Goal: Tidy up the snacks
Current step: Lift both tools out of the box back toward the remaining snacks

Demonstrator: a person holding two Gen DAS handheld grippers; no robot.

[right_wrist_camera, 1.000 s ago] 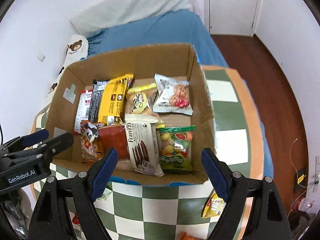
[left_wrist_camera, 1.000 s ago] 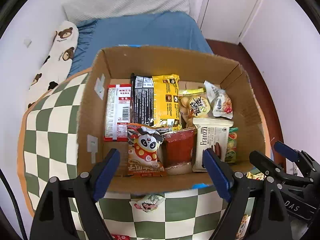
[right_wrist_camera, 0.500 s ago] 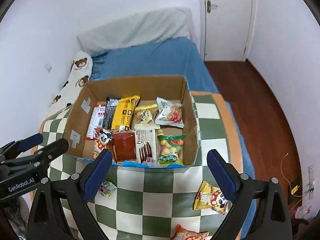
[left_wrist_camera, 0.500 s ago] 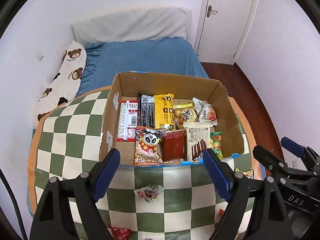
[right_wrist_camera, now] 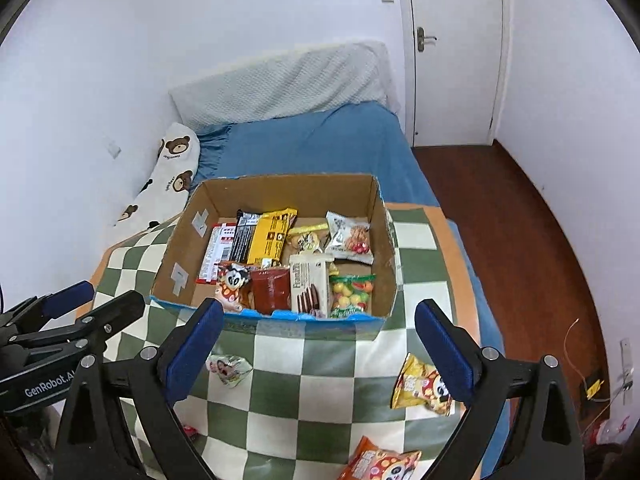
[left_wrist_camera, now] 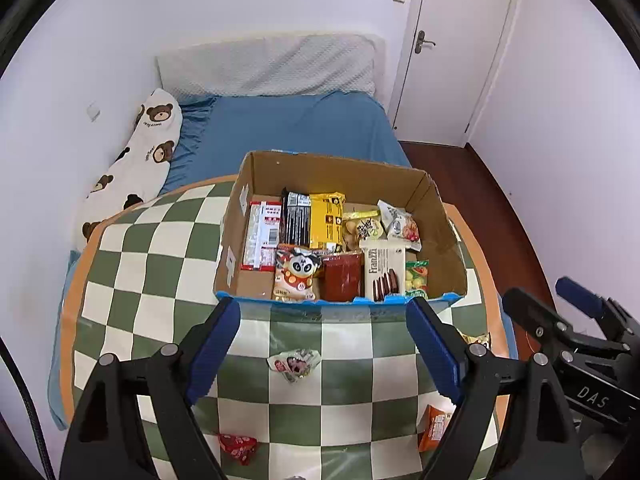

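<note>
Both empty: left gripper [left_wrist_camera: 322, 344] spread, right gripper [right_wrist_camera: 316, 342] jaws just opening wide. Box [right_wrist_camera: 276, 318] part-filled; loose packets on checkered cloth [right_wrist_camera: 280, 364]. Next: drop onto yellow packet [right_wrist_camera: 422, 386], pinch mid-body, keep flat.

left wrist: high, tilted down, from left | right wrist: likewise, from right | shared: box [left_wrist_camera: 444, 236]

A checkered cloth [left_wrist_camera: 160, 280] covers the bed [left_wrist_camera: 296, 128]; on it, a cardboard box [left_wrist_camera: 440, 240] far, loose snack packets [right_wrist_camera: 424, 388] near.
</note>
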